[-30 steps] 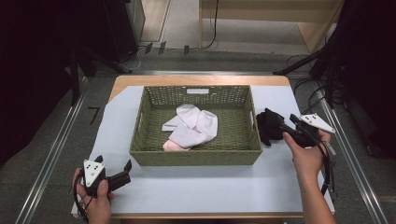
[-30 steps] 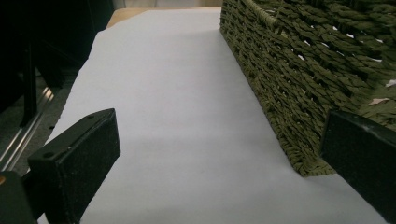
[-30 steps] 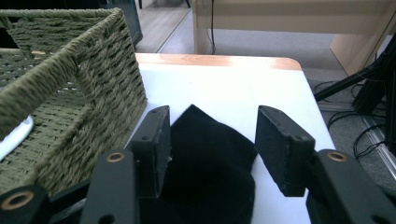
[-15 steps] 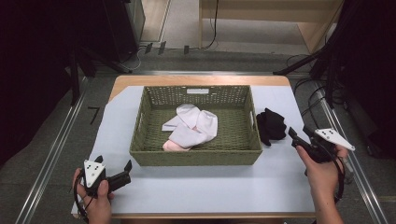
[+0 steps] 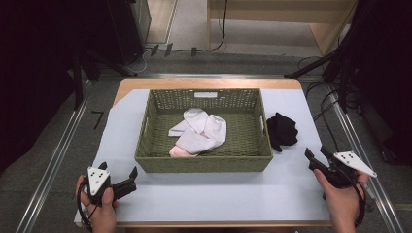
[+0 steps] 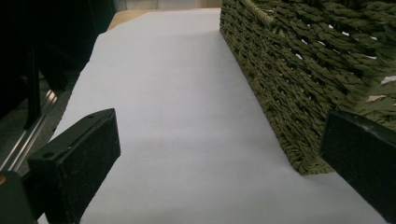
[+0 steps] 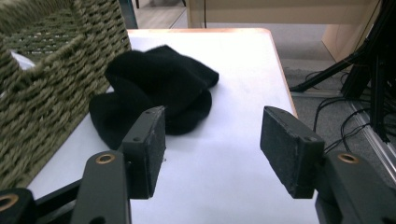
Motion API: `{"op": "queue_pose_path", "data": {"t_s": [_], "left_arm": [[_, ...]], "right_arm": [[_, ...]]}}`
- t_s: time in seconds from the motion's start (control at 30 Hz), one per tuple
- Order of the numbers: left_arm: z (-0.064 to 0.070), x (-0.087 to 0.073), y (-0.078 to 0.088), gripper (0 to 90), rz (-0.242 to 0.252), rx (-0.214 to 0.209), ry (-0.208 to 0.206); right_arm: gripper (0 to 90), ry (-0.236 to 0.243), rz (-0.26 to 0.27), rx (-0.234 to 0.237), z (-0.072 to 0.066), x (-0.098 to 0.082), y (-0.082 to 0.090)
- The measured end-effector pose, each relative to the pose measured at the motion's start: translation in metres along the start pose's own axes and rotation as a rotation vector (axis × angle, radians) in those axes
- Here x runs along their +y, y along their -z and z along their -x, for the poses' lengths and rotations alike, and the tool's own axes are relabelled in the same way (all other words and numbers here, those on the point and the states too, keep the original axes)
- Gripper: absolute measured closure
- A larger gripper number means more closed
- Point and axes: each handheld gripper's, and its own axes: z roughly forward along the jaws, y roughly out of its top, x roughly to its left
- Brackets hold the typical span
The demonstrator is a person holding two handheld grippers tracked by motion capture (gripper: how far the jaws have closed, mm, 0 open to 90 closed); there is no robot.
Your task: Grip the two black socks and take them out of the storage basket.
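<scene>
Right gripper (image 7: 212,151) jaws wide apart, just opened, holding nothing, near black sock (image 7: 156,93) beside basket (image 7: 46,93), left gripper (image 6: 219,163) jaws likewise apart, empty

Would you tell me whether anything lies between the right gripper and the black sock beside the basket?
Nothing visible does. The right gripper stands open with only bare white table cover between its jaws and the black sock, which lies on the cover against the basket.

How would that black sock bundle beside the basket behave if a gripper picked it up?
The black sock bundle looks like soft, crumpled knit, so it would probably sag and perhaps unfold. It likely weighs little. Lying slumped on the table sheet, it seems unlikely to roll.
</scene>
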Motion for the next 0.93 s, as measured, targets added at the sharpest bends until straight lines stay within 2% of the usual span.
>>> {"op": "queue_pose_path", "data": {"t_s": [0.4,0.67,0.93], "left_arm": [[0.000,0.000,0.000,0.0,-0.003,0.002,-0.004],[0.001,0.000,0.000,0.0,-0.005,0.002,-0.007],[0.000,0.000,-0.001,0.0,-0.008,0.002,-0.003]], "right_arm": [[37.5,-0.013,-0.001,-0.023,0.014,-0.021,0.024],[37.3,-0.020,0.034,-0.033,0.016,-0.026,0.026],[28.9,-0.005,0.054,-0.065,0.013,-0.028,0.028]]}}
